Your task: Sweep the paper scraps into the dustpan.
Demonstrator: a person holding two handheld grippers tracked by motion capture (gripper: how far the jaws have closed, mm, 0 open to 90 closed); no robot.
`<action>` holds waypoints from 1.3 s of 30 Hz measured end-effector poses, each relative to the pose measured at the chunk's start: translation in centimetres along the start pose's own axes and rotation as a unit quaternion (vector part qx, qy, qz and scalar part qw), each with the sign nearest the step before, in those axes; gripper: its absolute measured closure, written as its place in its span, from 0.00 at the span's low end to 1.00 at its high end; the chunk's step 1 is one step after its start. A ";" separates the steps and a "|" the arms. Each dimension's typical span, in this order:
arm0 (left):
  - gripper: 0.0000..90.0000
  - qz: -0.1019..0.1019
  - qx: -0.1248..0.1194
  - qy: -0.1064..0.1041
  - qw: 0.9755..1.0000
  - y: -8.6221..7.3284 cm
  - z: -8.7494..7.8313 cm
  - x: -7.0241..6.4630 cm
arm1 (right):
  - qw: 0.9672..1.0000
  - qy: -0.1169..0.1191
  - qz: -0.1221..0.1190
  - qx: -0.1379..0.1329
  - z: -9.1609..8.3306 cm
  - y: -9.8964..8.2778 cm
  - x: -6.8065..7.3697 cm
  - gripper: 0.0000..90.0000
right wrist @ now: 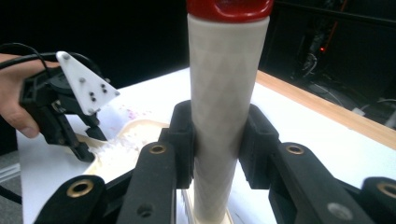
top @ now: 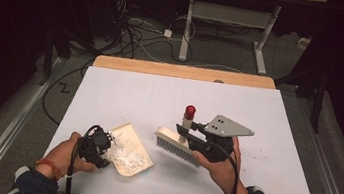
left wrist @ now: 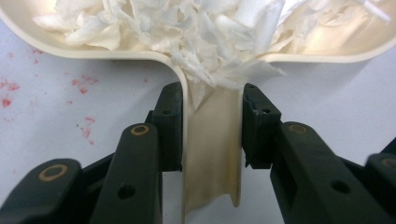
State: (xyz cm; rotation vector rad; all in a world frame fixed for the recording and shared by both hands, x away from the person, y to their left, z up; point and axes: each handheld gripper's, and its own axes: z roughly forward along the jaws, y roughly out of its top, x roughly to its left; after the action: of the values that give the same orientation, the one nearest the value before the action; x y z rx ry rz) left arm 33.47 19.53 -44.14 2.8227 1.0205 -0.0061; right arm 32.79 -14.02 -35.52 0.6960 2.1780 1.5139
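Two tongs are at work near the worktop's (top: 110, 89) front edge: the left tongs (left wrist: 211, 123) clench the handle of a cream plastic dustpan (top: 132, 161) heaped with white paper scraps (top: 127, 158); the right tongs (right wrist: 219, 140) grasp the white-bristled, red-capped brush (top: 177, 147) just beside it.

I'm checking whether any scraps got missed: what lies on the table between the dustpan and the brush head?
In the high view, the stretch of white table between the dustpan and the brush looks bare; the paper scraps sit inside the pan.
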 end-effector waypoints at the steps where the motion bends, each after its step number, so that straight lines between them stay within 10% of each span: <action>1: 0.69 -0.001 -0.001 0.001 1.000 0.0 0.0 0.0 | 1.000 -0.004 0.002 -0.001 -0.4 -0.1 -0.3 0.78; 14: 0.70 -0.045 -0.030 0.002 0.999 -0.5 -0.2 0.6 | 0.999 -0.044 0.018 0.005 -6.8 -0.8 -4.1 0.78; 23: 0.70 -0.081 -0.052 0.001 0.995 -1.0 0.0 1.4 | 0.999 -0.026 0.037 0.029 -10.4 -1.1 -6.1 0.78; 28: 0.68 -0.132 -0.100 -0.009 0.986 -1.5 -0.1 2.2 | 0.997 -0.002 0.058 0.050 -11.6 -2.0 -6.7 0.78; 33: 0.69 -0.150 -0.101 0.006 0.983 -1.6 0.3 1.7 | 0.996 0.004 0.061 0.072 -12.2 -2.7 -7.2 0.78; 39: 0.67 -0.194 -0.124 0.016 0.973 -1.4 0.5 2.1 | 0.993 0.024 0.059 0.102 -12.1 -3.0 -7.8 0.78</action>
State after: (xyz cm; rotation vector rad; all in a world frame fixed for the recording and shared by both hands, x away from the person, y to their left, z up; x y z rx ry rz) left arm 34.22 21.82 -44.88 2.3698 1.4529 0.1180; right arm 31.52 -28.63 -33.93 0.8772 2.3888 1.3892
